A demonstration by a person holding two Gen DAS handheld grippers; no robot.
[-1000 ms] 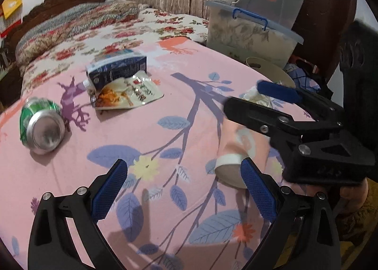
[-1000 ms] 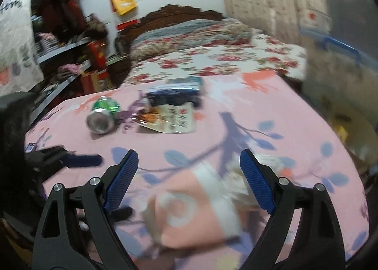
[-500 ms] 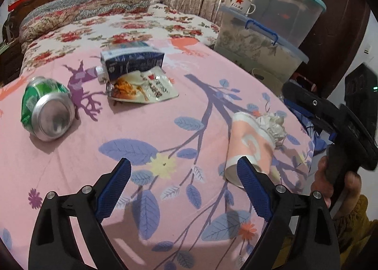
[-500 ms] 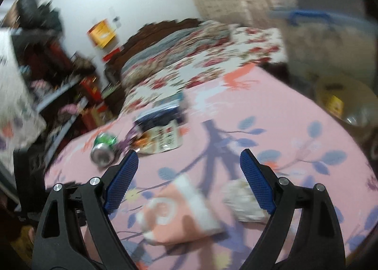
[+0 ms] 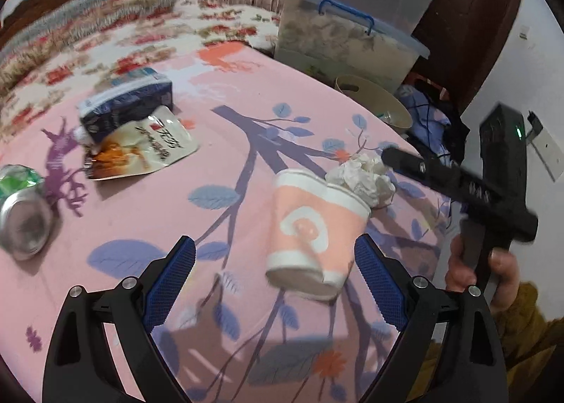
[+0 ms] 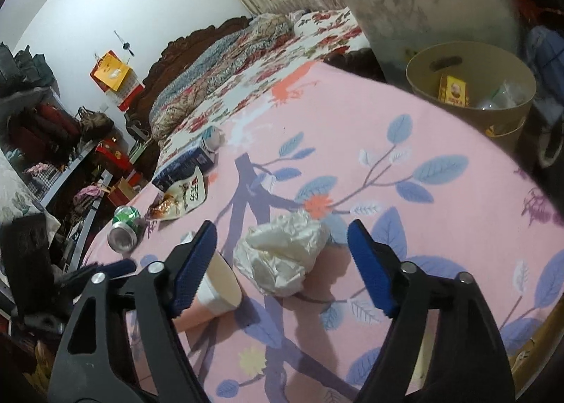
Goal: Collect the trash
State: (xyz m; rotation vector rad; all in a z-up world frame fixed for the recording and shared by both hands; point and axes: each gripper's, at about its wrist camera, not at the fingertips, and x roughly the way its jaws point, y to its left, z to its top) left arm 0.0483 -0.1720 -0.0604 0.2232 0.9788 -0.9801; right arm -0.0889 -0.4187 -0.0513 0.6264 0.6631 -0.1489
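Note:
A pink paper cup (image 5: 310, 230) lies on its side on the pink floral bedspread (image 5: 246, 121), just ahead of my left gripper (image 5: 276, 279). That gripper is open, and the cup's base sits between its fingertips, close to the right pad and untouched. A crumpled white tissue (image 6: 282, 255) rests against the cup's mouth. My right gripper (image 6: 282, 267) straddles the tissue and its jaws are closing, though the pads stand clear of it. Further left lie a green can (image 5: 21, 216), a snack pouch (image 5: 141, 149) and a blue carton (image 5: 123, 107).
A tan waste bin (image 6: 469, 85) with some rubbish inside stands off the bed's right edge. Stacked plastic storage boxes (image 5: 345, 36) rise behind it, with a mug on top. A person's hand (image 5: 483, 272) holds the right gripper. Cluttered shelves (image 6: 53, 156) line the far left.
My left gripper has swung right, bringing the cup between its fingers. The right gripper has rolled and dropped over the tissue, and its jaws have narrowed slightly.

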